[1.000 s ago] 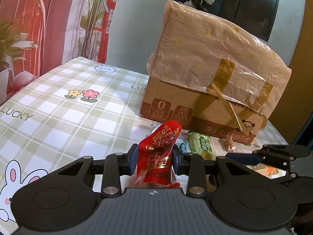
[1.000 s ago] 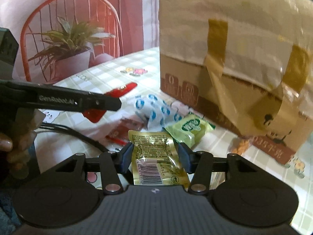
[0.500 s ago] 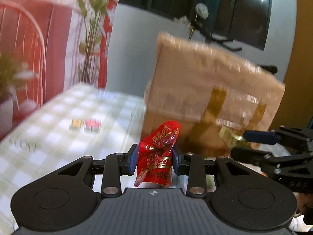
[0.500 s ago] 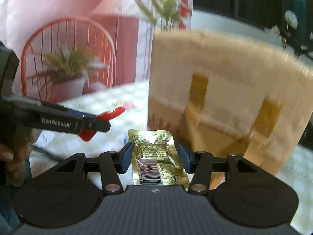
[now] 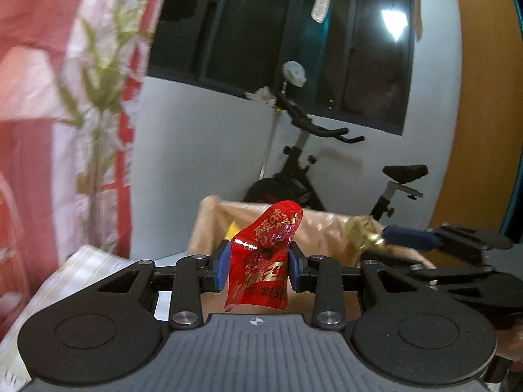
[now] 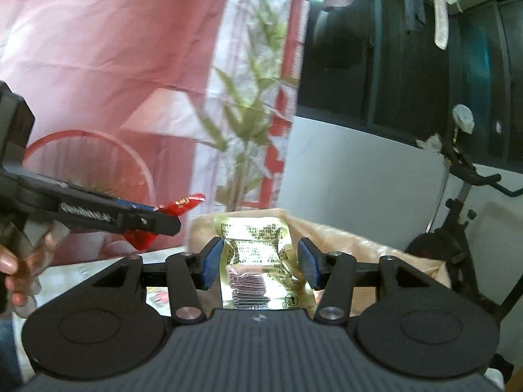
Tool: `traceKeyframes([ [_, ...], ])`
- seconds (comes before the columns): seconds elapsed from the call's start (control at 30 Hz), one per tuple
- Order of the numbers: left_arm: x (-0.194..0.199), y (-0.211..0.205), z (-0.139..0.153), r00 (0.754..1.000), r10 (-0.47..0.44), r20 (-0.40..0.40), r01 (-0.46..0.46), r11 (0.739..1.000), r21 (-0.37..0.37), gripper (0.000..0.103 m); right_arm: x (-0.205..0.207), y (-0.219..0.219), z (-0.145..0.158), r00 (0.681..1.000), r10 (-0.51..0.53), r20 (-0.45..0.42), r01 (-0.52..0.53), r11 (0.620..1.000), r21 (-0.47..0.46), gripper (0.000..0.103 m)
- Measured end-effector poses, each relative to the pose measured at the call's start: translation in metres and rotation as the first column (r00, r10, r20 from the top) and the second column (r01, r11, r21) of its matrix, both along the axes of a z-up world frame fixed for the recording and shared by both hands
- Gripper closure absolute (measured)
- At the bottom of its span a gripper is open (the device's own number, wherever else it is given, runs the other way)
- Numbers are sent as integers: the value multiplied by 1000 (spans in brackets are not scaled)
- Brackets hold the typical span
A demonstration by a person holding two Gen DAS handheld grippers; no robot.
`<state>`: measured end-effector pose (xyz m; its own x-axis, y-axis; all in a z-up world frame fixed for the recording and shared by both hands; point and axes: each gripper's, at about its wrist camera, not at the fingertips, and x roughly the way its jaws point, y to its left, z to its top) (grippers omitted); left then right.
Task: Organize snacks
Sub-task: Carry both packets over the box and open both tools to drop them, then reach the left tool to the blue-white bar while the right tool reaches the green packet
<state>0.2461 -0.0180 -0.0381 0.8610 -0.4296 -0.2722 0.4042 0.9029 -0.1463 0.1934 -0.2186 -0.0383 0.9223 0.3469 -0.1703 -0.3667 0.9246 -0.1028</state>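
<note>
The biggest thing ahead of me is the cardboard box (image 5: 327, 228), lined with a crinkly brown plastic bag, its open top just beyond both grippers and below them. I judge it the place for the snacks; its thin liner will give if I brush it, so I should come in from above the rim.

My left gripper (image 5: 258, 269) is clamped on a red snack packet (image 5: 264, 254), pads pressing its lower middle while the top curls over toward the far side. It looks light, glossy and limp, so I expect it could slide if my grip eases; holding it low across the filled part seems soundest.

My right gripper (image 6: 260, 263) holds a gold foil packet (image 6: 261, 261) upright, barcode end nearest me. Its near edges tuck in between the pads, though I can't see firm contact at the tips. It seems flat, light and slick, a little stiffer than the red one, and I would take it across its width near the sealed edges.
</note>
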Motion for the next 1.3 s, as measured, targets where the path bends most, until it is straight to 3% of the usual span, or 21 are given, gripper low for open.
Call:
traceKeyframes([
  [0.17,47,-40,5,998,-30,-56,31,999,33,65,56,-35,-1,988,-109,-113,113,993,34,50],
  [0.23,58,-53,2,998,-35,-60,38,998,54,57,76,-48,-5,973,-156,-171,168,984,60,50],
  [0.3,66,-62,-3,996,-54,-76,60,995,77,38,89,-60,-8,956,-193,-220,216,972,86,48],
  [0.37,73,-64,-8,994,-56,-93,64,994,84,34,93,-67,-11,945,-213,-250,245,964,105,45],
  [0.5,73,-56,-10,994,-50,-101,60,994,91,32,81,-74,-12,951,-198,-239,234,963,134,39],
  [0.67,52,-31,-4,993,-60,-100,67,996,66,32,53,-74,-4,968,-149,-202,189,962,199,39],
  [0.8,25,-8,-2,987,-140,-82,145,988,58,32,25,-56,7,986,-93,-139,124,966,228,39],
  [1.0,-14,32,-17,986,-140,-86,145,988,58,32,-18,-27,1,996,9,-88,15,963,269,39],
  [1.23,-31,55,-58,980,-86,-182,96,994,46,34,-38,7,-33,985,82,-152,-41,965,258,39],
  [1.3,-29,56,-73,972,-76,-224,87,995,43,34,-39,12,-47,975,105,-197,-51,964,260,45],
])
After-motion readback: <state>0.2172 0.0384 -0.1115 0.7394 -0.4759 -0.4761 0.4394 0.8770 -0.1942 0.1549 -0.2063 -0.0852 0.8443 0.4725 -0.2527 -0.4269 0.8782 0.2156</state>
